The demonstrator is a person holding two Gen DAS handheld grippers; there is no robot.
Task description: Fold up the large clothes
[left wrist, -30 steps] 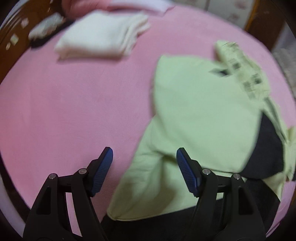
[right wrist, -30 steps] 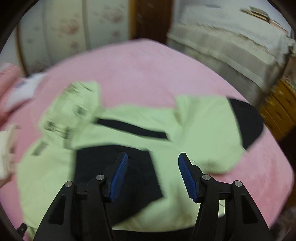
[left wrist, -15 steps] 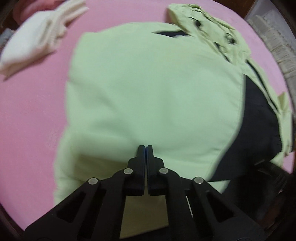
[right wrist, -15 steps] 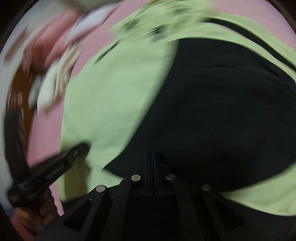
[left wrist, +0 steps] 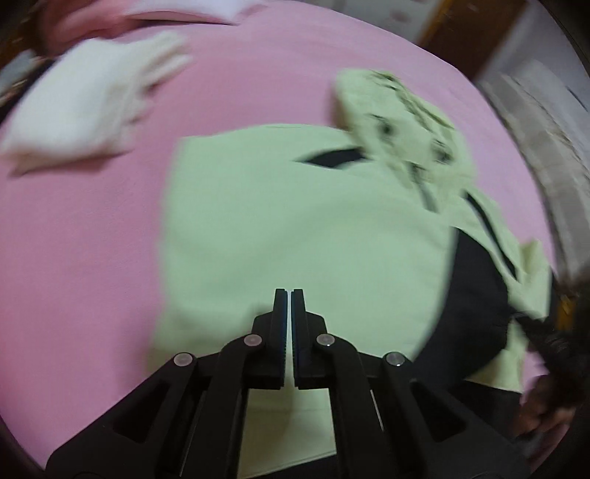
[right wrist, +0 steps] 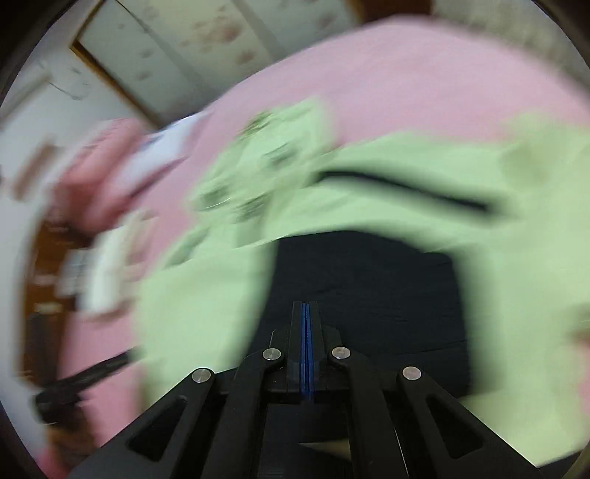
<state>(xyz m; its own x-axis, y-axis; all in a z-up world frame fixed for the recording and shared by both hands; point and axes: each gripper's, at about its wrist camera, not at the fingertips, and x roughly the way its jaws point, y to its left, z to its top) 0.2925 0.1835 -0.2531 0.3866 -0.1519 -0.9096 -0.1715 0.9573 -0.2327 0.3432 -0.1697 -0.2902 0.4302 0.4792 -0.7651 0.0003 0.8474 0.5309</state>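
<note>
A large light-green jacket [left wrist: 295,221] with black panels and a printed hood [left wrist: 402,110] lies spread on a pink bed [left wrist: 73,239]. My left gripper [left wrist: 289,294] is shut on the green hem nearest me. In the right wrist view the same jacket [right wrist: 516,239] shows its black front panel [right wrist: 368,287]. My right gripper [right wrist: 305,306] is shut on the near edge of that black panel. Both views are blurred by motion.
A folded white garment [left wrist: 84,107] lies at the far left of the bed, with pink and white cloth [left wrist: 177,11] behind it. A wardrobe wall [right wrist: 166,44] stands beyond the bed. The left gripper's black body [right wrist: 84,379] shows low left in the right wrist view.
One second ago both grippers were open above the jacket. They closed on its near edge. Since half a second ago both have pulled back and up, with the cloth held.
</note>
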